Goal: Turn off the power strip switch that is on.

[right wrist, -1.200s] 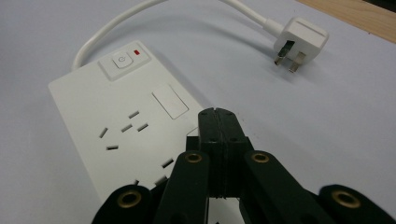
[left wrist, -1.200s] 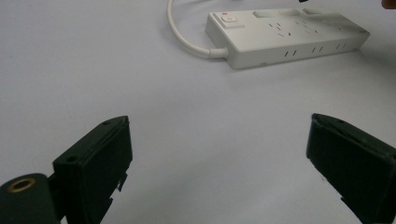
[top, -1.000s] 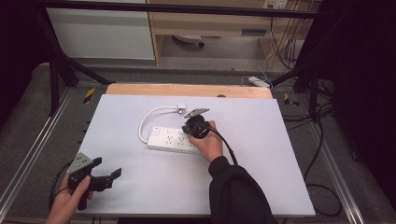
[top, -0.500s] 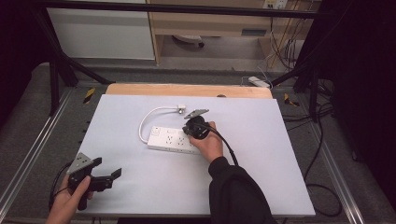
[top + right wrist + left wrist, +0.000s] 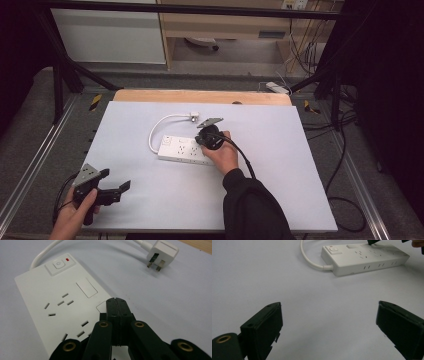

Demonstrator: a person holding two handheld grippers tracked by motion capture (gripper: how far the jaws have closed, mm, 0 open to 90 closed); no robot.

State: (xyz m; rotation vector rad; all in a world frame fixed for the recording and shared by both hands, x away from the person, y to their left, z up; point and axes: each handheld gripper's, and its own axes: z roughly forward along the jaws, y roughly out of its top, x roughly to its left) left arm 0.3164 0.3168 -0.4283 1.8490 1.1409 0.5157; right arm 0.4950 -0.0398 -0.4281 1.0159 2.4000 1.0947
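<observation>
A white power strip (image 5: pixel 184 149) lies flat near the middle of the table, and its white cable loops back to a white plug (image 5: pixel 194 117). My right gripper (image 5: pixel 204 137) hovers over the strip's top face with its jaws pressed together and nothing between them. In the right gripper view the shut tips (image 5: pixel 117 305) sit just above the strip (image 5: pixel 50 307), past its sockets and the power button (image 5: pixel 58 264); the plug (image 5: pixel 162 252) lies beyond. My left gripper (image 5: pixel 116 186) is at the front left corner, open and empty. Ahead of its fingers (image 5: pixel 263 326) lies the strip (image 5: pixel 364 258).
The white table surface (image 5: pixel 280 150) has a wooden strip (image 5: pixel 200 96) along its far edge. Metal frame rails (image 5: pixel 30 165) run down both sides. Cables (image 5: pixel 345 200) trail on the floor at the right. A cable from the right gripper runs over the person's sleeve (image 5: pixel 250 205).
</observation>
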